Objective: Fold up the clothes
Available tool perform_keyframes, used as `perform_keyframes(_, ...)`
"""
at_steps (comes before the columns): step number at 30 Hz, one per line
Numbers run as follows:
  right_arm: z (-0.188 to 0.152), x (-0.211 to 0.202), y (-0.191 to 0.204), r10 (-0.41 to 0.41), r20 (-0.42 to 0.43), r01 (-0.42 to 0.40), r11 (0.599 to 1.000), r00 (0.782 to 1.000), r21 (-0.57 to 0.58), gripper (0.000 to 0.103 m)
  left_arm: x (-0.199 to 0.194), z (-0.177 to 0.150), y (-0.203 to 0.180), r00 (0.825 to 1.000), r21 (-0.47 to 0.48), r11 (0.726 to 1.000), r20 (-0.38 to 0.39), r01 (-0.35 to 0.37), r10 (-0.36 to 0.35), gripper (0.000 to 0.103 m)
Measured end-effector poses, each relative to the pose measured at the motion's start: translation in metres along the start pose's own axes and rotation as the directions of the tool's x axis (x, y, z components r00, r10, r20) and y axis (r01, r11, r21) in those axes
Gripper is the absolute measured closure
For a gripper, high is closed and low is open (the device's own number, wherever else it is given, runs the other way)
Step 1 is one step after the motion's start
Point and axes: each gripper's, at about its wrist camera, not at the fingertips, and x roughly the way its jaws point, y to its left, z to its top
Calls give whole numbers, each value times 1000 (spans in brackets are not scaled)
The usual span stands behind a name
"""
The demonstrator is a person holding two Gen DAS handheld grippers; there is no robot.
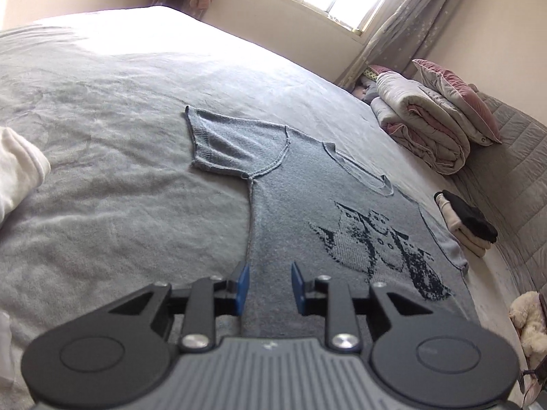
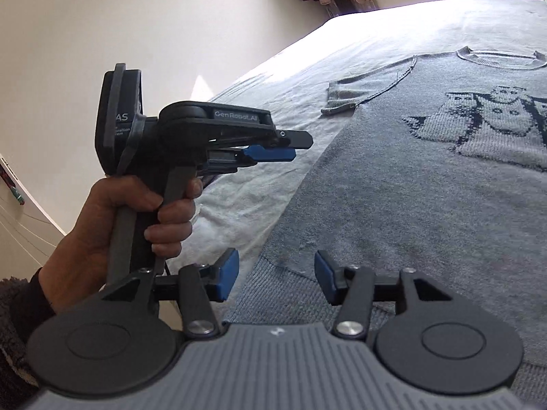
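Your left claw [image 1: 269, 288] and right claw [image 2: 277, 275] hover open and empty over the near hem of the sweater [image 1: 307, 212], spread flat on the bed [image 1: 102, 136]; next, probably pinch a sleeve for folding.

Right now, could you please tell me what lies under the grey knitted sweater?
The grey knitted sweater lies spread flat on the grey bedspread, which shows all around it. Whatever is directly beneath the sweater's body is covered by the knit and cannot be seen.

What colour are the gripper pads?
Blue pads, clearest in the right wrist view.
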Motion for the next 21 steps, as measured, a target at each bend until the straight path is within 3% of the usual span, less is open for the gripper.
perform_keyframes(2,4,-13,-18,-60,36,59,998,998,27,49,1,-7,-12,998,73,996,-19,55,-53,76)
perform_keyframes(4,6,-32,-38,-127,65,122,990,990,71,49,6,-18,-22,989,128,983,-84,132,-122,75)
perform_keyframes(7,3,-60,-65,-205,75,194,972,976,136,49,17,-34,-35,947,201,944,-240,263,-213,74)
perform_keyframes(10,-5,-91,-84,-269,77,254,954,960,160,49,18,-46,-46,920,323,902,-355,287,-166,74)
perform_keyframes(16,-34,-149,-114,-413,79,395,902,907,174,49,-10,-57,-36,892,380,877,-440,293,-107,74)
perform_keyframes(21,-66,-194,-138,-471,96,438,865,877,245,49,-36,-71,-40,890,470,844,-456,258,-18,70)
